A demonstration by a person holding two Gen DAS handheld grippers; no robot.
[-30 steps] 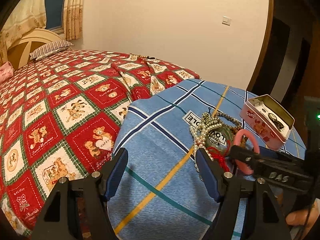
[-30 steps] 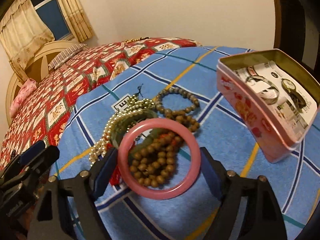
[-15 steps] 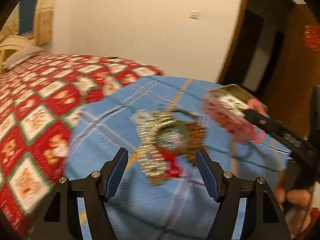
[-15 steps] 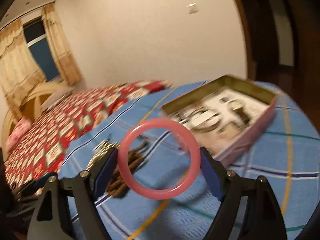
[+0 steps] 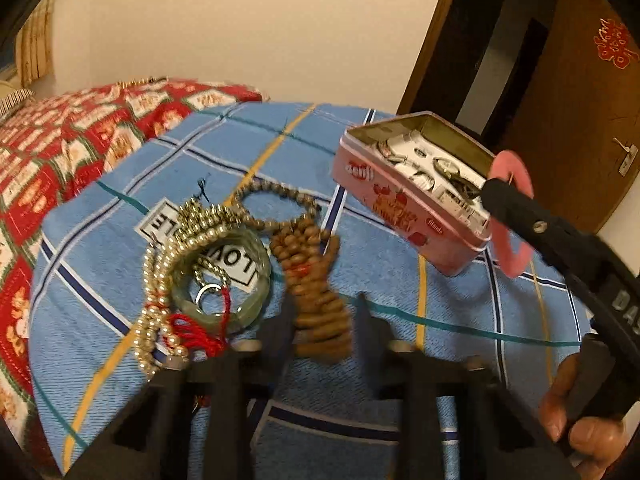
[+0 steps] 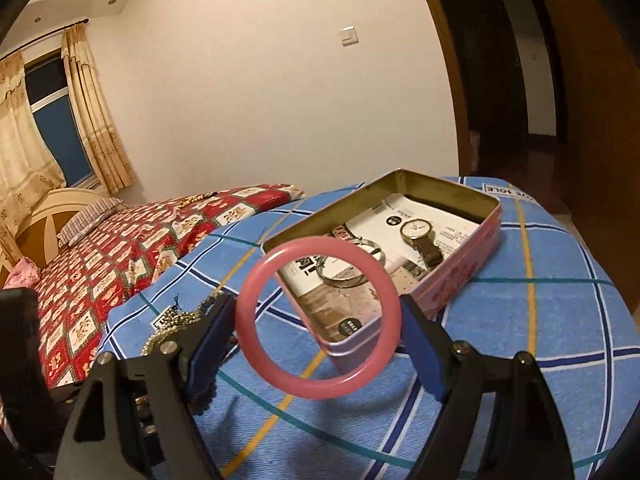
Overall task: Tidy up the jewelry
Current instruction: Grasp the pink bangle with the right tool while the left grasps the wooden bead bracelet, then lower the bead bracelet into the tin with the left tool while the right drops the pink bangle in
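My right gripper (image 6: 318,326) is shut on a pink bangle (image 6: 256,344) and holds it in the air just in front of the open pink tin (image 6: 460,280). The bangle (image 5: 516,254) and tin (image 5: 400,208) also show in the left wrist view, at the right. The tin holds a watch (image 6: 418,234) and a silver bangle (image 6: 344,276) on printed paper. My left gripper (image 5: 322,320) has closed in around a bundle of brown wooden beads (image 5: 316,296) on the blue checked cloth (image 5: 440,352). Beside it lie a green jade bangle (image 5: 224,276), pearl strands (image 5: 156,292) and red cord (image 5: 192,332).
A bed with a red patterned quilt (image 6: 120,248) lies to the left. A wooden door (image 5: 568,92) stands at the right. The cloth's edge falls away at the front and right.
My right gripper carried the pink bangle from above the jewelry pile over to the tin. My left gripper swung right to the pile and closed from wide open onto the brown beads.
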